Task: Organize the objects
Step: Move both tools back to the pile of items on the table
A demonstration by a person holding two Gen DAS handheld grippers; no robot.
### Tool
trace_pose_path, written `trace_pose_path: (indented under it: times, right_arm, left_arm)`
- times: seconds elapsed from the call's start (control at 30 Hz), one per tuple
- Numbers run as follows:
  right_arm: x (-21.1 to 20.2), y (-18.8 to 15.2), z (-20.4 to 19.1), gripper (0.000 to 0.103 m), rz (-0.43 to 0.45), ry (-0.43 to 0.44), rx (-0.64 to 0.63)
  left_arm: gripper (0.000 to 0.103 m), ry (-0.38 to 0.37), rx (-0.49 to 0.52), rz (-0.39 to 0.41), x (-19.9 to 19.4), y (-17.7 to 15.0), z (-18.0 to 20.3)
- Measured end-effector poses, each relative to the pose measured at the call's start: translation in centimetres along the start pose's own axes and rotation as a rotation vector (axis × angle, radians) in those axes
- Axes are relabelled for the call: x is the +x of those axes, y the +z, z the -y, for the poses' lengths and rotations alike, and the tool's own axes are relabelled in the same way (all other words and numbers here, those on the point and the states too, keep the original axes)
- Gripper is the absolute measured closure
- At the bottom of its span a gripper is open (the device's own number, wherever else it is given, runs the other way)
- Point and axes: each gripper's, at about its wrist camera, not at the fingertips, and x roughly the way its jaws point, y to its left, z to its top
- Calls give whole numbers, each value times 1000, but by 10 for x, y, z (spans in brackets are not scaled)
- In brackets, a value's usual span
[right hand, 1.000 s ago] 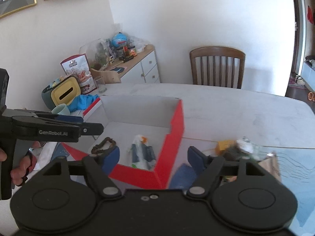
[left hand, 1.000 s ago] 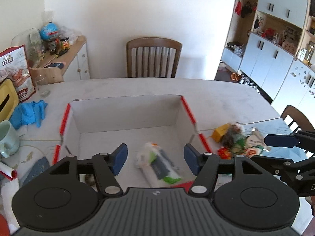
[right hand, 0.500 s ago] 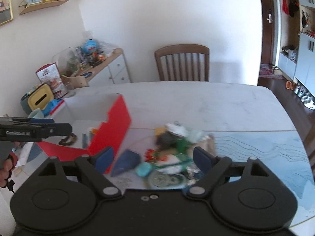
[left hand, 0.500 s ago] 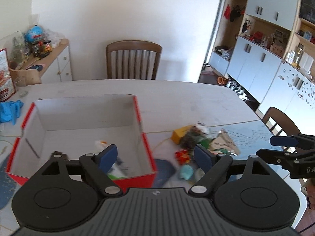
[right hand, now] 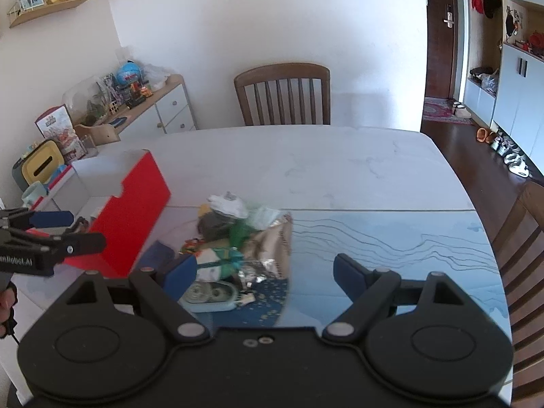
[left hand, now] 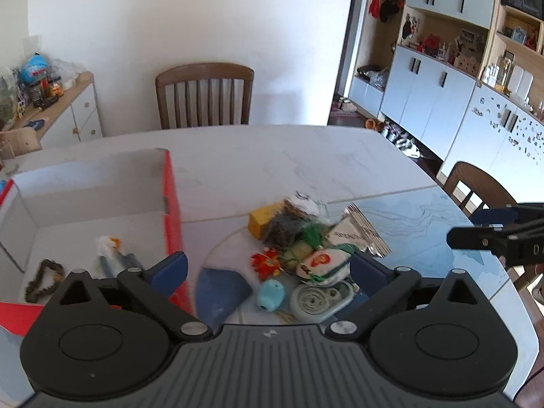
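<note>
One red box (left hand: 171,204) is holding two things – a dark bracelet (left hand: 42,280) and a packet (left hand: 114,260). Both the left gripper (left hand: 268,267) and the right gripper (right hand: 265,268) are keeping their fingers apart – "GenRobot.AI" is partly showing.

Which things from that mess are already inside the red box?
Two: the white packet and the dark beaded loop lie on the floor of the box. Everything else sits piled on the table beside it.

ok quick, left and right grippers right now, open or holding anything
Left gripper: open, holding nothing, above the pile of small items.
Right gripper: open, holding nothing.
</note>
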Motion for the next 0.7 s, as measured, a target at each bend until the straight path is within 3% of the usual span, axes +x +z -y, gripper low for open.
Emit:
trace_pose_path:
  times: [0.33, 0.7]
  right_arm:
    - [39, -1, 29, 17, -65, -19, 18]
    - [83, 9, 39, 17, -119, 0, 12]
  left_arm:
    - [0, -57, 34, -53, 41, -11, 40]
    - [0, -36, 117, -37, 76, -12, 71]
